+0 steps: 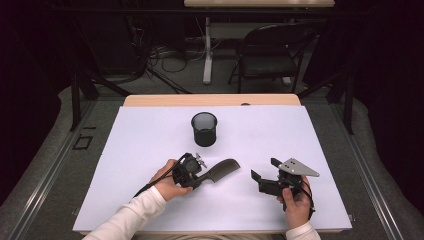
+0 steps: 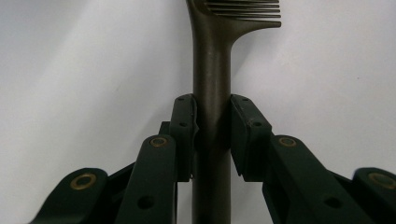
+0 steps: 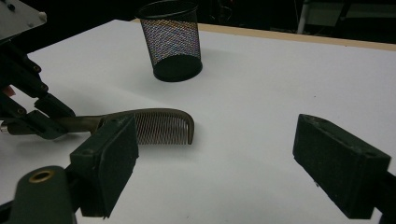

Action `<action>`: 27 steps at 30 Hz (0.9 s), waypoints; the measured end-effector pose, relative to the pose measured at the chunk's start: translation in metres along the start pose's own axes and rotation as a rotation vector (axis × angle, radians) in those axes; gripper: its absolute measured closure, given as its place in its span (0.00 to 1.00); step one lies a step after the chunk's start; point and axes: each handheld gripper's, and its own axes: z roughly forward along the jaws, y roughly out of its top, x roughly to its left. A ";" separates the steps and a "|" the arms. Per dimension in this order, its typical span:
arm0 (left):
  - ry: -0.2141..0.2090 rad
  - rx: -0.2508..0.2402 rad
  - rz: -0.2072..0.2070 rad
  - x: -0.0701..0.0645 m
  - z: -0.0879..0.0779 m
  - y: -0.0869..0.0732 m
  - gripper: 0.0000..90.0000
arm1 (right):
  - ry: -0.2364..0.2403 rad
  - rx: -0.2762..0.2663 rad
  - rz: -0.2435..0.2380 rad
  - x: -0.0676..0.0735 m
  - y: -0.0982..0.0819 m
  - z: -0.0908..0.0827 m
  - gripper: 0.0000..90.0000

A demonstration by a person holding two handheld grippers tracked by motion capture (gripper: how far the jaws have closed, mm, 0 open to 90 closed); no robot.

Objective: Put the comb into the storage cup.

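At the left of the high view, the left gripper [image 1: 199, 176] sits in the person's left hand [image 1: 167, 181] over the white table sheet [image 1: 150, 140]. Its jaws are clamped on the handle of a dark comb [image 1: 220, 169]; in the left gripper view both pads press the round handle from either side, with the comb's [image 2: 212, 70] teeth spreading off at the top. The comb lies low over the sheet, near the table's middle, teeth end pointing toward the right gripper. Behind it, well apart, stands a black mesh cup [image 1: 204, 129], upright and open at the top. Farther right, the right gripper [image 1: 262, 174] rests in the right hand [image 1: 296, 200], its jaws spread wide with nothing between them. No brand, label or readable writing can be made out on the comb, cup or grippers.
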 end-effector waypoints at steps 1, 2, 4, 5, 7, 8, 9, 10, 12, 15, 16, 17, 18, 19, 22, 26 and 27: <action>0.000 -0.003 -0.004 0.000 -0.001 0.000 0.80 | 0.000 0.001 0.002 0.000 0.000 0.000 0.15; 0.000 -0.011 -0.005 0.000 -0.001 0.000 0.80 | 0.000 0.002 0.002 0.000 0.000 0.000 0.15; 0.000 -0.020 -0.009 0.000 -0.003 -0.001 0.80 | 0.001 0.001 0.002 0.000 0.000 0.000 0.15; 0.001 -0.029 -0.011 0.001 -0.003 -0.001 0.80 | 0.001 0.001 0.002 0.000 0.000 0.000 0.15; 0.005 -0.044 -0.018 0.001 -0.004 -0.002 0.80 | -0.001 0.003 0.002 0.000 0.000 0.000 0.16; 0.005 -0.045 -0.017 0.002 -0.005 -0.002 0.80 | -0.001 0.002 0.000 0.000 0.000 0.000 0.15; 0.008 -0.056 -0.022 0.002 -0.006 -0.003 0.80 | -0.001 0.003 0.002 0.000 0.000 0.000 0.15; 0.009 -0.062 -0.025 0.002 -0.006 -0.003 0.80 | -0.001 0.003 0.002 0.000 0.000 0.000 0.15; 0.013 -0.070 -0.027 0.002 -0.007 -0.003 0.80 | 0.000 0.003 0.003 0.000 0.000 0.000 0.15; 0.015 -0.090 -0.032 0.002 -0.010 -0.003 0.80 | -0.001 0.007 0.000 0.000 0.000 0.000 0.15; 0.019 -0.101 -0.035 0.001 -0.011 -0.003 0.80 | 0.000 0.007 0.001 0.000 0.000 0.000 0.16; 0.019 -0.111 -0.037 0.001 -0.012 -0.003 0.80 | -0.001 0.005 0.000 0.000 0.000 0.000 0.15; 0.019 -0.124 -0.041 0.001 -0.013 -0.003 0.80 | -0.001 0.003 0.001 0.000 0.000 0.000 0.15; 0.020 -0.141 -0.049 0.000 -0.013 -0.003 0.80 | -0.002 0.003 0.001 0.000 0.000 0.000 0.15; 0.020 -0.165 -0.054 0.001 -0.017 -0.003 0.80 | -0.003 0.005 0.000 0.000 0.000 0.000 0.15; 0.024 -0.204 -0.058 0.000 -0.022 -0.003 0.80 | -0.001 0.003 0.000 0.000 0.000 0.000 0.15; 0.026 -0.214 -0.060 0.000 -0.023 -0.003 0.80 | -0.002 0.004 0.000 0.000 0.000 0.000 0.15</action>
